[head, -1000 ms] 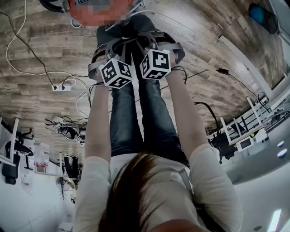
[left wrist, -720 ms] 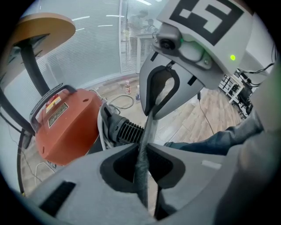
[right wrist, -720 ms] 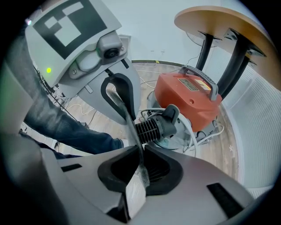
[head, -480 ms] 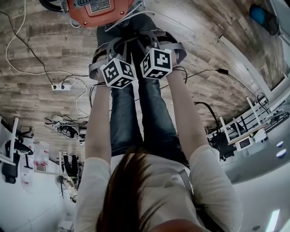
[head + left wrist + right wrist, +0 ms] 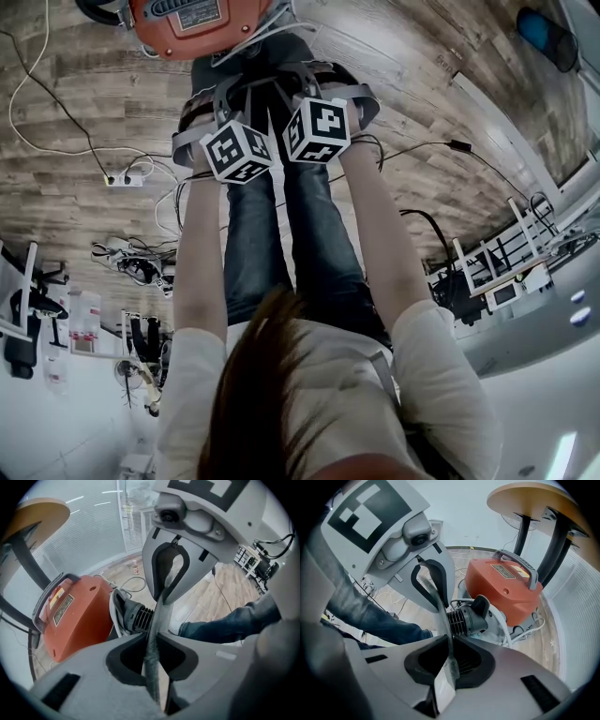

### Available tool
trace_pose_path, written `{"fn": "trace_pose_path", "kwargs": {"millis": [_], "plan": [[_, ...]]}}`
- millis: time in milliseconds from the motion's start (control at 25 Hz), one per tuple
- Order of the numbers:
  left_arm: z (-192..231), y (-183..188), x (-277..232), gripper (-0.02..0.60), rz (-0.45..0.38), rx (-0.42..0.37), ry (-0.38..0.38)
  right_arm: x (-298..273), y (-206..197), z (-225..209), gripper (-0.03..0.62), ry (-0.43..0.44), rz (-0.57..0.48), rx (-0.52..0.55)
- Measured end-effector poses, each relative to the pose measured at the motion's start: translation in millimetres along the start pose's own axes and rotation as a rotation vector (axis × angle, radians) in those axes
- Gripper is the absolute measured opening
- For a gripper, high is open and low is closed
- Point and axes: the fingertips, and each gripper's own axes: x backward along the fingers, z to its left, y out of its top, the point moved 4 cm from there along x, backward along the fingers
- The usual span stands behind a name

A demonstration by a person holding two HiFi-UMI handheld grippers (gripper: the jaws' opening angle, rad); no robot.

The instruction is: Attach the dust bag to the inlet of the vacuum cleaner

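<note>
Firmly pinched by left gripper and right gripper, the dust bag sits beside the inlet.

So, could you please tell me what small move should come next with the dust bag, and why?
Probably ease both grippers together toward the black ribbed inlet. The left gripper and right gripper are each shut on the dust bag, which is stretched between them. The inlet of the orange vacuum cleaner lies just beyond, uncovered.

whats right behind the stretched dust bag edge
Behind the dust bag, the vacuum's black ribbed inlet and orange body show. The inlet's mouth is covered by the bag.
</note>
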Motion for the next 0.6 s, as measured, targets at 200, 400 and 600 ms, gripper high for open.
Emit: {"fn": "trace_pose_path", "kwargs": {"millis": [200,400,600], "plan": [[11,0,-6,0.074,0.001,-0.017,-0.061,-2,0,-4,0.043,0.020,-0.019,-0.026],[16,-1,-7,0.084,-0.013,0.088,-0.101,-3,0,-5,0.044,0.015,-0.025,-0.081],[14,-1,-9,0.081,-0.029,0.156,-0.102,-5,-1,-9,0.044,0.027,-0.014,-0.071]]}}
